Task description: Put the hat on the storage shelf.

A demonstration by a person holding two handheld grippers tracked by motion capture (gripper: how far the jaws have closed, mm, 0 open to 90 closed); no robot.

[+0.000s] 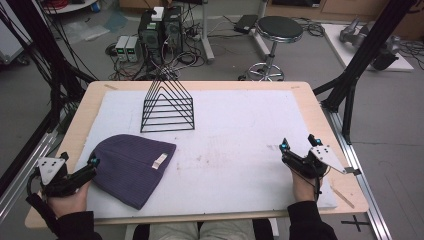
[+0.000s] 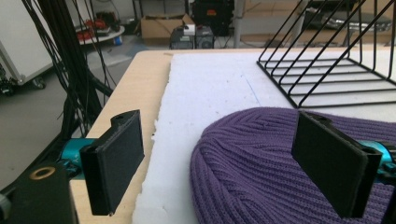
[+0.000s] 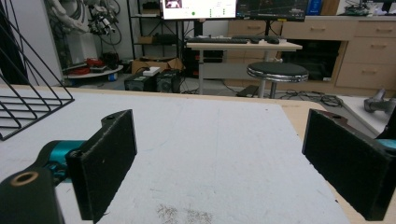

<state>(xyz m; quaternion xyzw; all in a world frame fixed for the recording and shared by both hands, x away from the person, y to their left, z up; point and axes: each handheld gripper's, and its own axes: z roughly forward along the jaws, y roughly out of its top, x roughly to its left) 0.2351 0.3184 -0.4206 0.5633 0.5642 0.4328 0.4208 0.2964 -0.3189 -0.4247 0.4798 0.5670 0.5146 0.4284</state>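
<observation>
A: Where's the purple beanie?
B: Flat on the white mat, around seven o'clock, with the wire rack beyond it near twelve.
A: And the left gripper?
B: Jaws wide, straddling the hat's edge at nine o'clock, so this looks like the approach. Next, close on the knit.
A: The right gripper?
B: Wide too, empty, at four o'clock.

Purple ribbed beanie, lying flat, white mat's near-left corner
</observation>
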